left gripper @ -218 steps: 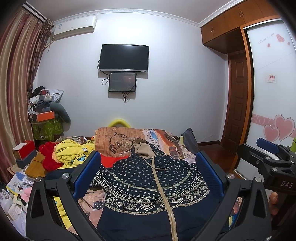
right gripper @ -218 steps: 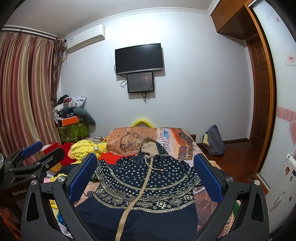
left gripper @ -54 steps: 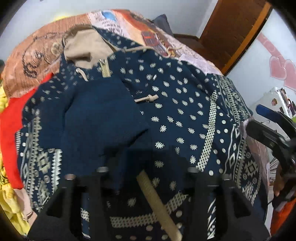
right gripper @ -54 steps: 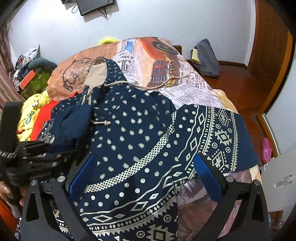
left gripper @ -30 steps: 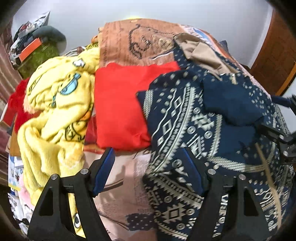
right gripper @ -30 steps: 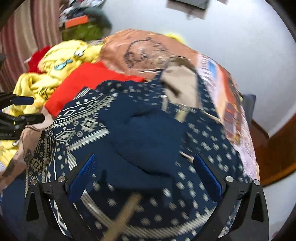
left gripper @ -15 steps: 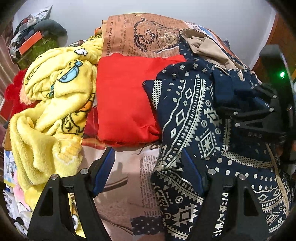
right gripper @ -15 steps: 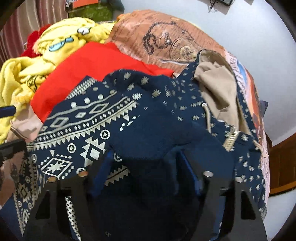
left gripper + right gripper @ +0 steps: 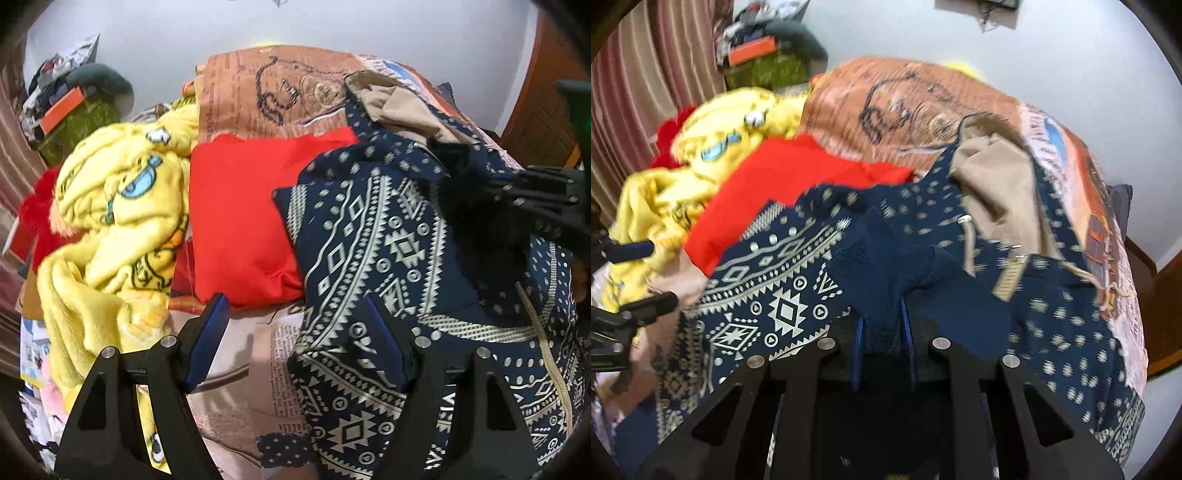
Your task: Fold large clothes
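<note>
My right gripper (image 9: pixel 882 317), wide a second ago, now pinches the navy patterned hooded jacket (image 9: pixel 391 258) on the bed; my left gripper (image 9: pixel 295 343) stays spread beside a folded red cloth (image 9: pixel 240 221) and yellow fleece (image 9: pixel 110 221).

A bed (image 9: pixel 258 369) with a newspaper-print cover is carrying everything. A navy patterned hooded garment (image 9: pixel 388 258) is lying across it toward 3 o'clock in the left wrist view, its tan-lined hood (image 9: pixel 399 107) pointing to 1 o'clock. A folded red garment (image 9: pixel 240 214) is lying just beside it at centre, and a yellow fleece blanket (image 9: pixel 110 229) is sprawling at 9 o'clock.
</note>
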Action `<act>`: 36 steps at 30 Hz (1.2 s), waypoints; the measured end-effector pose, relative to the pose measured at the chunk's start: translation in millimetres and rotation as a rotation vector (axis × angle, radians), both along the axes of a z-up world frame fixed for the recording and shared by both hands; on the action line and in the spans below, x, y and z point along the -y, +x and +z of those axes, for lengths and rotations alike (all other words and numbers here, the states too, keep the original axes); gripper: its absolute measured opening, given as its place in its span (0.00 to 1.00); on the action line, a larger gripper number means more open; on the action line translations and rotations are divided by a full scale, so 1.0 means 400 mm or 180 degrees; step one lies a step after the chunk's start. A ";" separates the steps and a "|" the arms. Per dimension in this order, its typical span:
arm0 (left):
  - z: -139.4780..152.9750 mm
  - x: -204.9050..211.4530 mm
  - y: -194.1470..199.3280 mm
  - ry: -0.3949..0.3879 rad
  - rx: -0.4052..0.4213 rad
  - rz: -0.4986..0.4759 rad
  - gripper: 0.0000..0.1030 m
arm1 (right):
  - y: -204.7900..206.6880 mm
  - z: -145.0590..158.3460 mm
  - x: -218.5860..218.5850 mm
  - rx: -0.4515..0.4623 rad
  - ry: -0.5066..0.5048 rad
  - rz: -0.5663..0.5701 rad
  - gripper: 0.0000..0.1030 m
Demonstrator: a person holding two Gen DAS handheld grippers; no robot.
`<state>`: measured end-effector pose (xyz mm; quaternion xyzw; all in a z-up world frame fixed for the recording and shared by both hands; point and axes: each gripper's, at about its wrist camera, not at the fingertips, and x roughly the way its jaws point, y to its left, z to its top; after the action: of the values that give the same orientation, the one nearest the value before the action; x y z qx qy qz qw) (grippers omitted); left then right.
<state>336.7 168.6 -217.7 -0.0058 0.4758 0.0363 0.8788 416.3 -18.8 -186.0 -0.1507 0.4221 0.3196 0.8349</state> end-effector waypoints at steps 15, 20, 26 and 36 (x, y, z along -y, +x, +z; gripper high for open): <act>-0.008 0.113 0.073 0.0039 -0.0107 -0.0078 0.71 | -0.004 0.103 0.343 0.0001 0.0656 -0.0627 0.15; -0.072 0.124 0.095 0.0071 -0.0326 -0.0012 0.71 | 0.003 0.065 0.449 -0.0145 0.0750 -0.0893 0.12; -0.135 0.119 0.106 0.0140 -0.0511 0.0084 0.71 | 0.021 -0.020 0.534 -0.0388 0.0657 -0.1168 0.10; -0.167 0.090 0.097 0.0029 -0.0498 0.0166 0.82 | 0.015 -0.117 0.646 -0.0763 0.0665 -0.1434 0.11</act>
<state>375.5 132.6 -284.6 -0.0114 0.5426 0.0617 0.8377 422.3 -277.1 -232.6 0.0727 0.5054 0.1832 0.8401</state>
